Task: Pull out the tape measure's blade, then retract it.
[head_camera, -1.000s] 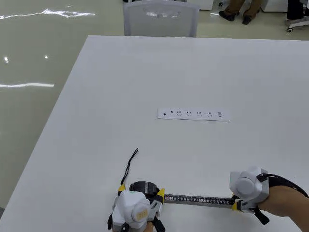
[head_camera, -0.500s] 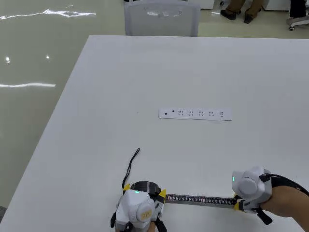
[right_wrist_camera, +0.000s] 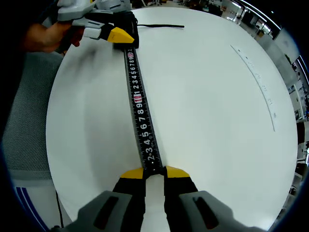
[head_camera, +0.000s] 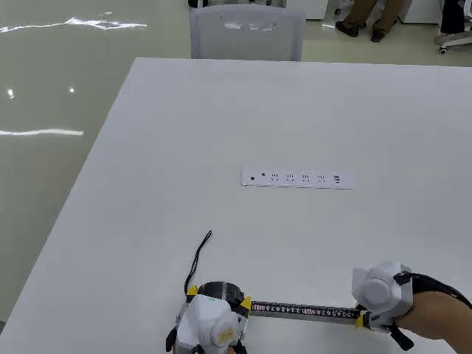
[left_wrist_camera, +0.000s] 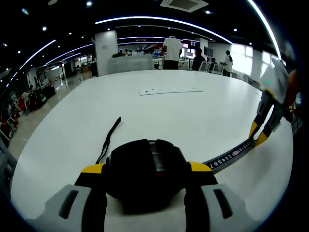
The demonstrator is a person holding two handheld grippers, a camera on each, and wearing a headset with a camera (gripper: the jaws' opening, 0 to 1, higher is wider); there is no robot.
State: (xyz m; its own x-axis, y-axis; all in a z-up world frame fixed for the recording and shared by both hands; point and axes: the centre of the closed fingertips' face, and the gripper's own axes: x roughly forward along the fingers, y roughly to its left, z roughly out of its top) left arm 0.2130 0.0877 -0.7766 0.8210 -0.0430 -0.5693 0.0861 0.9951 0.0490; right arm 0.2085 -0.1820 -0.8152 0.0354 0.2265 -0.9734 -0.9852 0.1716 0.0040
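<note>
Asker: So where is the tape measure [left_wrist_camera: 145, 159] sitting?

Me: On the white desk [head_camera: 295, 110], close to my edge of it, clamped between the jaws of my left gripper [head_camera: 218, 296]. The yellow tips press its two sides, so the body cannot slide while the other end is drawn away.

Asker: And the blade [right_wrist_camera: 137, 99]?

Me: Partly out. It runs flat just over the desk from the case's mouth to my right gripper [right_wrist_camera: 154, 171], whose jaws are closed together on the very tip. Gripping the tip, not the middle, lets me pull in a straight line and leaves the whole printed face free.

Asker: What's it like to handle?

Me: The case is a rounded black lump, matte, probably rubbery plastic. A thin black strap [head_camera: 198, 251] trails loose on the desk behind it. The blade is a narrow dark ribbon with pale numerals, one group marked in red. I judge it to be thin, springy metal that will want to snap back.

Asker: How far along are you?

Me: In the pulling-out half, I'd say, or at its end. For the retract I should hold the left clamp firm and walk the tip back rather than let it fly.

Asker: Anything in the way?

Me: No. A flat white power strip [head_camera: 296, 179] lies well apart, mid-desk, and a grey chair [head_camera: 245, 31] stands at the far edge.
</note>
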